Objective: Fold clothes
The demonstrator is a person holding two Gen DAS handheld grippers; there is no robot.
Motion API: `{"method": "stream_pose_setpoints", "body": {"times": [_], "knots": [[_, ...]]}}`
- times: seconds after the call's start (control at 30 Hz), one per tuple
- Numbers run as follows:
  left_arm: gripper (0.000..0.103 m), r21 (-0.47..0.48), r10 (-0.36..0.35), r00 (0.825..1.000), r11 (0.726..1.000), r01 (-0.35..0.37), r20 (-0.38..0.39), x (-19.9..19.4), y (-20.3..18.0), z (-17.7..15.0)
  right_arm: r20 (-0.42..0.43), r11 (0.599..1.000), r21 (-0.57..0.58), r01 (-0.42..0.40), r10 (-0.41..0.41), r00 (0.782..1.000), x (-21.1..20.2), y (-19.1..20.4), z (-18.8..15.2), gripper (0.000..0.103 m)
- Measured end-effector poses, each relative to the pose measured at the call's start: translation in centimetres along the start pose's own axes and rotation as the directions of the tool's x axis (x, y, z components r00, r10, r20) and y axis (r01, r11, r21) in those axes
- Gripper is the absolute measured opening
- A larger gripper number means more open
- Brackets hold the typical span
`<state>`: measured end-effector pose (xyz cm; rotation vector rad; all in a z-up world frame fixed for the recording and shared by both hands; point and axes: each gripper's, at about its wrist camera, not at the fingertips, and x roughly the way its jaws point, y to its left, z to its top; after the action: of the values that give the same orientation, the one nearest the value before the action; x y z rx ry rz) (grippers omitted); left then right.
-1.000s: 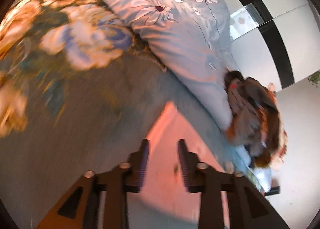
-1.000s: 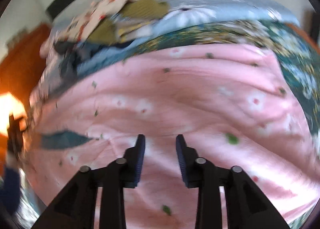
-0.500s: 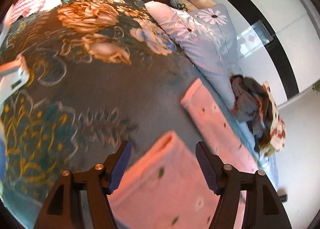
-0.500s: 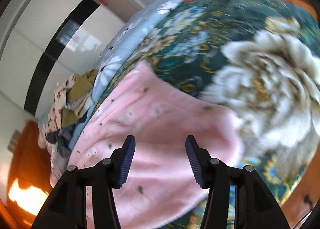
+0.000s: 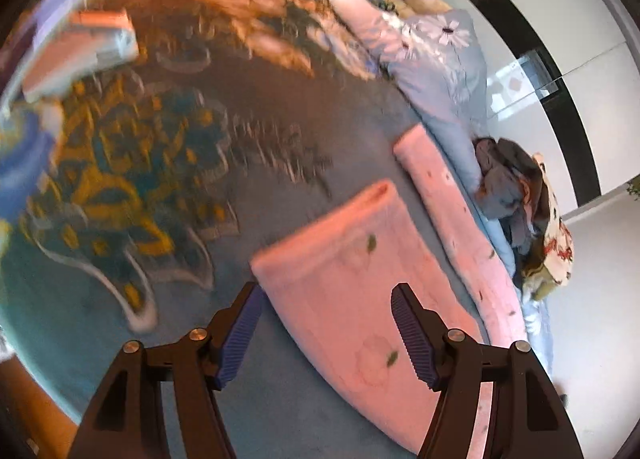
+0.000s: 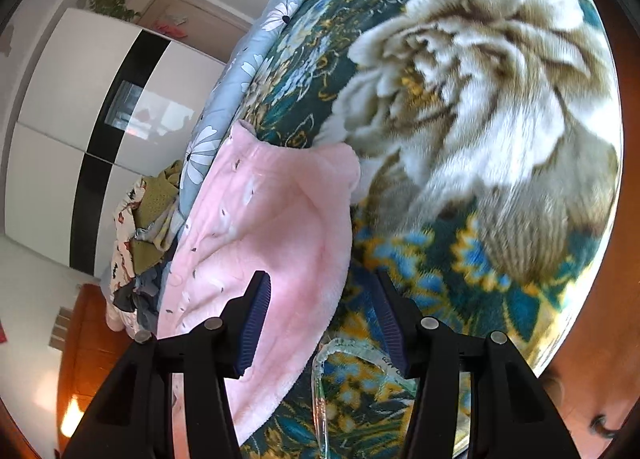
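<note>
A pink fleece garment (image 5: pixel 352 291) with small flower prints lies spread flat on the floral bedspread (image 5: pixel 132 179). My left gripper (image 5: pixel 326 329) hangs open above one of its ends, the jaws wide apart with cloth showing between them, none of it pinched. In the right wrist view the same pink garment (image 6: pixel 272 235) reaches toward me. My right gripper (image 6: pixel 322 325) stands open over its side edge, one fingertip (image 6: pixel 256 323) over the fleece and the other over the bedspread (image 6: pixel 480 107).
A heap of unfolded clothes (image 5: pixel 524 211) sits at the bed's far side against a light blue daisy-print duvet (image 5: pixel 444 71); the same clothes heap (image 6: pixel 148 227) shows in the right wrist view. A folded stack (image 5: pixel 80 51) lies at the left. A white wardrobe (image 6: pixel 80 99) with a black stripe stands behind.
Both grippers have opened wider and swung away across the bed. The pink garment now lies flat on the bedspread, with neither gripper on it.
</note>
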<state>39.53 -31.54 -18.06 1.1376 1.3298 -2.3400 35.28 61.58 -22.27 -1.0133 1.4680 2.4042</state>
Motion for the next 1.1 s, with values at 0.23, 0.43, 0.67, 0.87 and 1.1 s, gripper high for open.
{"method": "stream_pose_setpoints", "body": {"times": [0.23, 0.43, 0.67, 0.87, 1.1], "knots": [[0.071, 0.028, -0.012, 1.0, 1.0, 0.012, 0.001, 1.4, -0.7, -1.6, -0.027, 0.999, -0.01, -0.042, 0.042, 0.999, 1.2, 0.3, -0.9, 0.054], [0.058, 0.018, -0.048, 0.998, 0.999, 0.047, 0.043, 1.9, -0.9, -1.3, -0.021, 0.995, 0.002, -0.102, 0.102, 0.995, 1.4, 0.0, -1.2, 0.054], [0.007, -0.083, -0.068, 0.997, 0.994, 0.071, 0.033, 2.6, 0.6, -0.3, -0.013, 0.994, -0.015, -0.111, 0.111, 0.994, 1.5, 0.8, -0.4, 0.012], [0.005, -0.106, -0.226, 0.971, 0.966, 0.234, 0.079, -0.1, -1.7, 1.8, 0.013, 0.981, -0.053, -0.187, 0.188, 0.982, -0.3, 3.2, 0.7, 0.005], [0.005, -0.024, -0.337, 0.927, 0.938, 0.345, 0.163, -4.6, -5.2, 4.9, 0.051, 0.952, -0.099, -0.289, 0.295, 0.954, -2.6, 6.8, 1.6, 0.005]]}}
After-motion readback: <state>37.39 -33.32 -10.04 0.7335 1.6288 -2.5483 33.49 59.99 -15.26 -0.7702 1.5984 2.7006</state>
